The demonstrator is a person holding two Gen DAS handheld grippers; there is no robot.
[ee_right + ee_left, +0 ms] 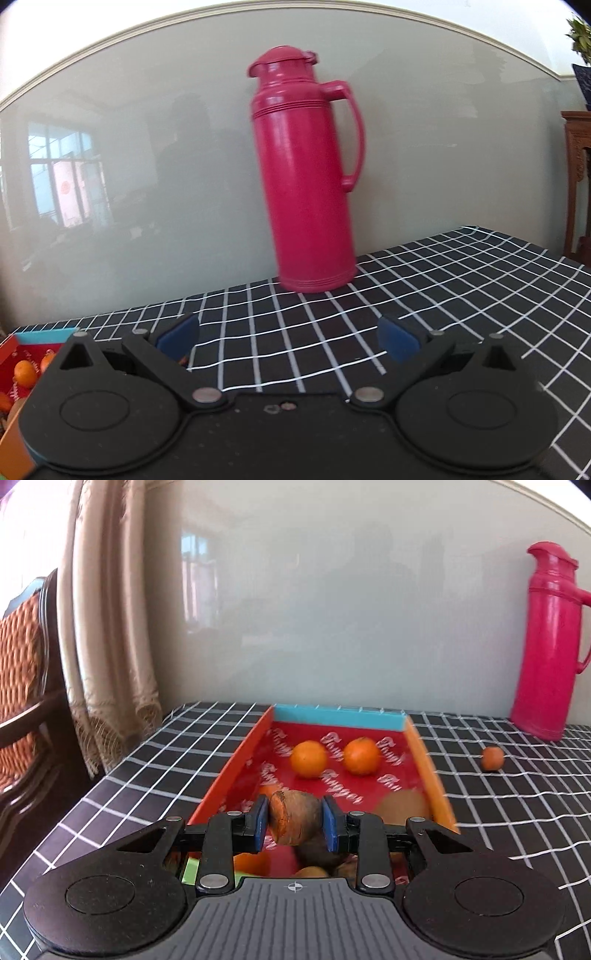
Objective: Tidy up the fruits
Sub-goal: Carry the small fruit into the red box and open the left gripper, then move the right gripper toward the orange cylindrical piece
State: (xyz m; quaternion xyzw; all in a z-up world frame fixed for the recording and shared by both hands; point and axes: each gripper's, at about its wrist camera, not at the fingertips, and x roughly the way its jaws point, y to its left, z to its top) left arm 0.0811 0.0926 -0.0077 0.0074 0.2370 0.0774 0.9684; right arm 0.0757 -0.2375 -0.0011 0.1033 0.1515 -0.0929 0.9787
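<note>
Your left gripper (294,824) has its fingers pinching a brown, stubby root-like piece (293,821) with an orange cut face, looks like a sweet potato or similar, can't confirm. It hangs just above the near end of the box (231,771), the one with orange side walls, a blue far wall and a red printed floor. In the box already: two oranges (308,758) side by side toward the far end, a brownish fruit, maybe a kiwi (402,805), against the right wall, and more brown and orange pieces under your fingers at the near end, too blurred and hidden to count. So most of the sorting looks done. Left to do, as I read it: set down the held piece, then fetch the small orange fruit (492,758) lying alone on the checked counter (517,812), well right of the box and near the base of the pink thermos (546,642). Your right gripper (288,338) has its fingers spread wide with nothing between them, hovering over bare counter in front of the thermos; the stray fruit doesn't show in that view. Judgement: nearly finished, one drop and likely one more pick. Can't tell if other fruit sits out of frame.
</note>
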